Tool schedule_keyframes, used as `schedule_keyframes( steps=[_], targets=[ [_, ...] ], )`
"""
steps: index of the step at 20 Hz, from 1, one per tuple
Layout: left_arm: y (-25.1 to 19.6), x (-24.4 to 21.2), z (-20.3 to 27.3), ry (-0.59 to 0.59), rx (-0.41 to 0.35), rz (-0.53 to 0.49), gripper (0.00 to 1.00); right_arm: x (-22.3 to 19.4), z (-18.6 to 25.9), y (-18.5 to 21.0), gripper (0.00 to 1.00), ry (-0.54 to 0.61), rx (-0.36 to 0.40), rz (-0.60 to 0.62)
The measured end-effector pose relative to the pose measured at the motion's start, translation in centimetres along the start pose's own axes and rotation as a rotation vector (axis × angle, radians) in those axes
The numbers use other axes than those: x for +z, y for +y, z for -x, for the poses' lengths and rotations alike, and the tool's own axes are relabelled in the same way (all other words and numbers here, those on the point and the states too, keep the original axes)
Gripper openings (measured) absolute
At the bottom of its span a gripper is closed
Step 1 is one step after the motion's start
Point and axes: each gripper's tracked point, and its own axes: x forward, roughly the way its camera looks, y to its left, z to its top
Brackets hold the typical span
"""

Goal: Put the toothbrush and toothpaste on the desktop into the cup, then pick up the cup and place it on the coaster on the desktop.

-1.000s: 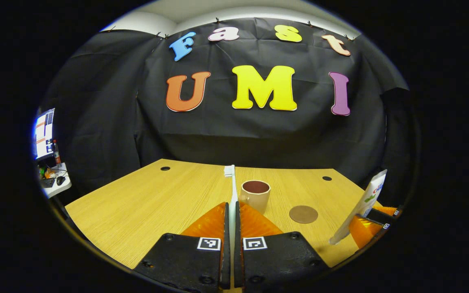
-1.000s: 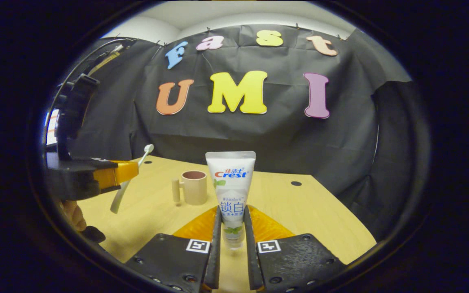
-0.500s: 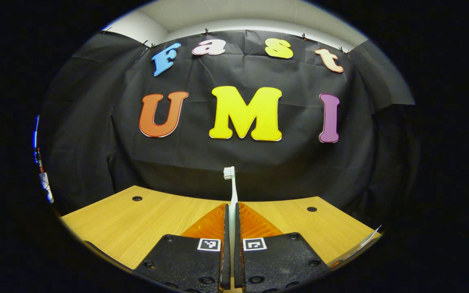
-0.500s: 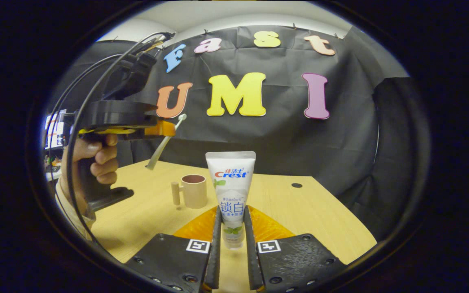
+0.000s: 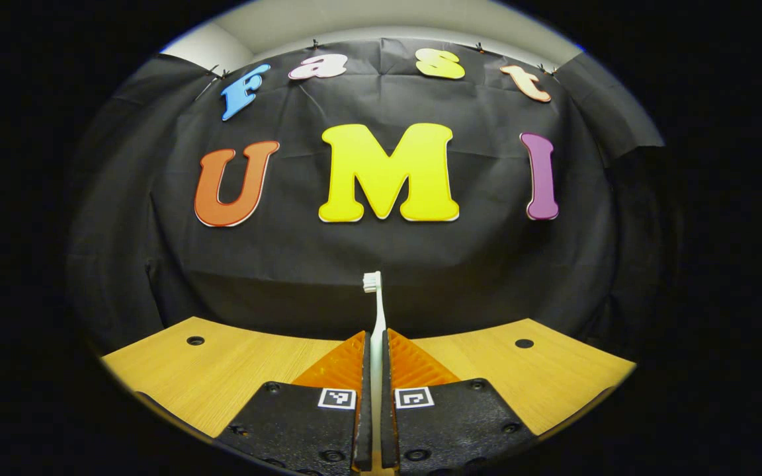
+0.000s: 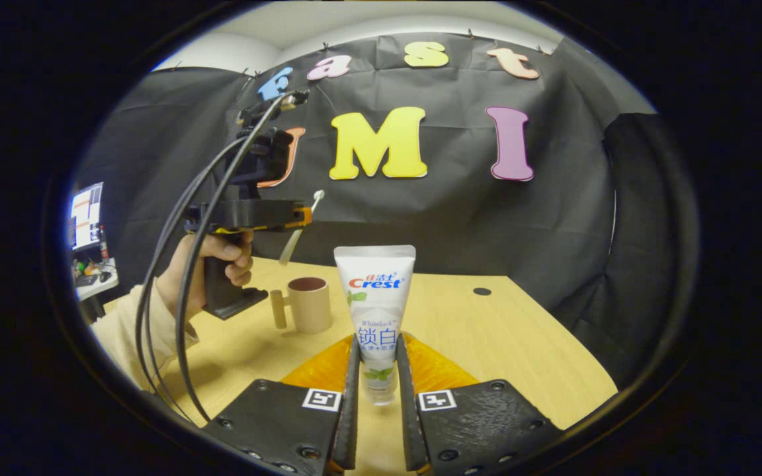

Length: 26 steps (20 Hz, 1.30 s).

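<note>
Toothbrush [image 5: 375,311]: riding upright at lower centre of the left gripper view, clamped between the left tongs [image 5: 375,403], lifted clear of the counter [image 5: 235,370]. Toothpaste [image 6: 375,297]: standing centre of the right gripper view, pinched near its lower end by the right tongs [image 6: 376,380]. Cup [image 6: 308,304]: sitting left of centre on the counter, handle pointing frame-left, looking empty. Remaining, judging by this: dropping both items in, then carrying the cup to the coaster.

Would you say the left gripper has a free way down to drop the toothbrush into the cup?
Probably yes: the left gripper holds the toothbrush just above the cup, whose mouth is open and unobstructed.
</note>
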Motion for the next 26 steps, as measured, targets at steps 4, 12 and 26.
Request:
schedule_keyframes(
  steps=[4,12,26],
  targets=[
    [-0.5,-1.1,-0.3,0.023,-0.03,0.039,0.08,-0.4,-0.5,-0.3,0.3,0.012,-0.007,-0.013],
    [-0.7,-0.3,0.0,0.012,-0.036,0.012,0.09,-0.9,-0.8,0.1,0.28,0.032,0.002,-0.009],
    [-1.2,0.1,4.1,0.021,-0.109,0.067,0.89,1.1,-1.7,0.7,0.28,0.005,-0.006,-0.014]
  ],
)
